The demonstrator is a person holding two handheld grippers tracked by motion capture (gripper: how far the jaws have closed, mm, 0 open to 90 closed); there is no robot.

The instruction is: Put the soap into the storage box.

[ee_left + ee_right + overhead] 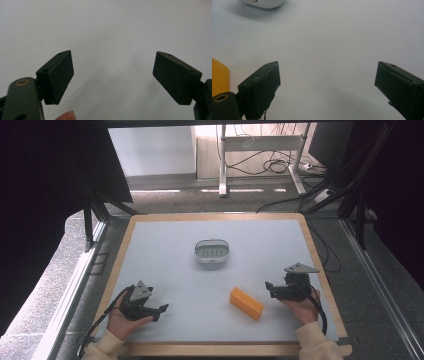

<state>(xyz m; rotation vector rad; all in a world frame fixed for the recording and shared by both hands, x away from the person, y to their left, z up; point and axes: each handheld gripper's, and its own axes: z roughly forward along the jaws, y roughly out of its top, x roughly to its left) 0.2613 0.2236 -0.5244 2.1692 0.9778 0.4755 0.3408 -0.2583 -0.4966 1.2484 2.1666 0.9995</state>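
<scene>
An orange block (246, 303) lies flat on the grey mat, toward the front right; its edge (219, 77) shows at the left of the right gripper view. A small white oval dish (212, 250) with a slotted inside sits at the mat's middle, and its rim (262, 3) peeks in at the top of the right gripper view. My left gripper (159, 311) rests near the front left, open, with bare mat between its jaws (113, 75). My right gripper (270, 288) is held just right of the block, open and holding nothing (327, 85).
The grey mat (165, 250) lies on a wooden-edged table (315, 250). Beyond the table's far edge are a desk frame (260, 150) and cables on the floor. Dark metal struts (92, 215) stand at both sides.
</scene>
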